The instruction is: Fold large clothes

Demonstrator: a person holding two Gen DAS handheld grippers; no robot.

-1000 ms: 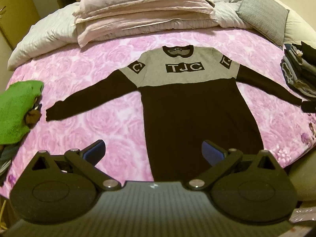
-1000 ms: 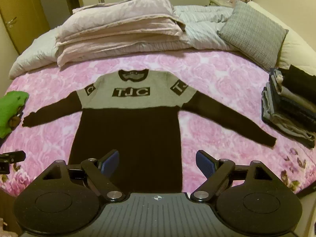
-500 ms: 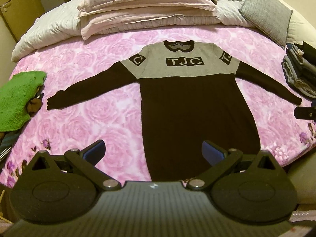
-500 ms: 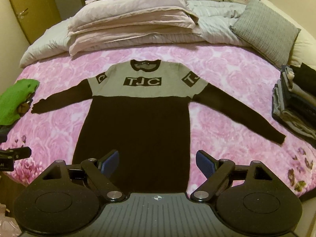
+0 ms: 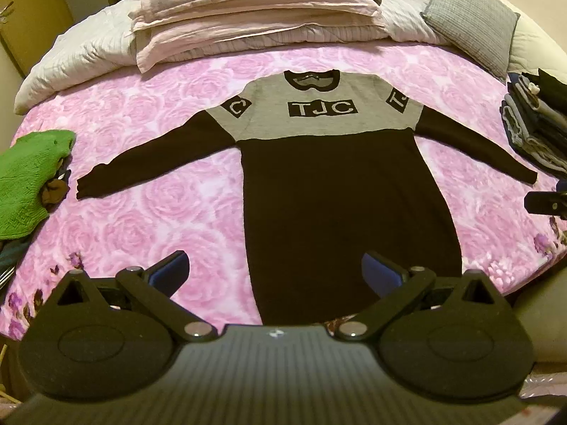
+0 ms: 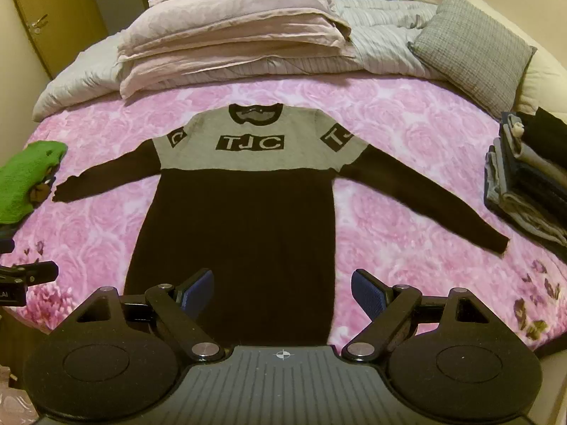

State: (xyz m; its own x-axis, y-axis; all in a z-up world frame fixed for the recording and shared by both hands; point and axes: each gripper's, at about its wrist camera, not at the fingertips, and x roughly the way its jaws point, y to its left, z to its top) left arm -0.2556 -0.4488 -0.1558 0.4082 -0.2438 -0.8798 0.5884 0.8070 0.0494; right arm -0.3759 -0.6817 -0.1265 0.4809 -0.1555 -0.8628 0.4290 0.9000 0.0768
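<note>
A long black sweater dress (image 5: 340,205) (image 6: 241,226) with a grey "TJC" yoke lies flat and face up on the pink rose bedspread (image 5: 149,212) (image 6: 407,241), both sleeves spread out sideways. My left gripper (image 5: 275,272) hovers open above the hem's left side, nothing between its blue pads. My right gripper (image 6: 282,291) is open too, above the hem's right part, holding nothing. In the left wrist view the right gripper's tip (image 5: 544,202) shows at the right edge, near the right cuff. The left gripper's tip (image 6: 28,274) shows at the right wrist view's left edge.
A green garment (image 5: 26,177) (image 6: 24,177) lies at the bed's left edge. A stack of folded clothes (image 5: 535,131) (image 6: 528,180) sits at the right edge. Folded pink bedding (image 6: 226,46), a grey quilt and a grey cushion (image 6: 471,49) fill the head of the bed.
Both grippers have risen and drawn back slightly, so the dress sits further up and smaller in each view. Both stay open. The dress has not moved.
</note>
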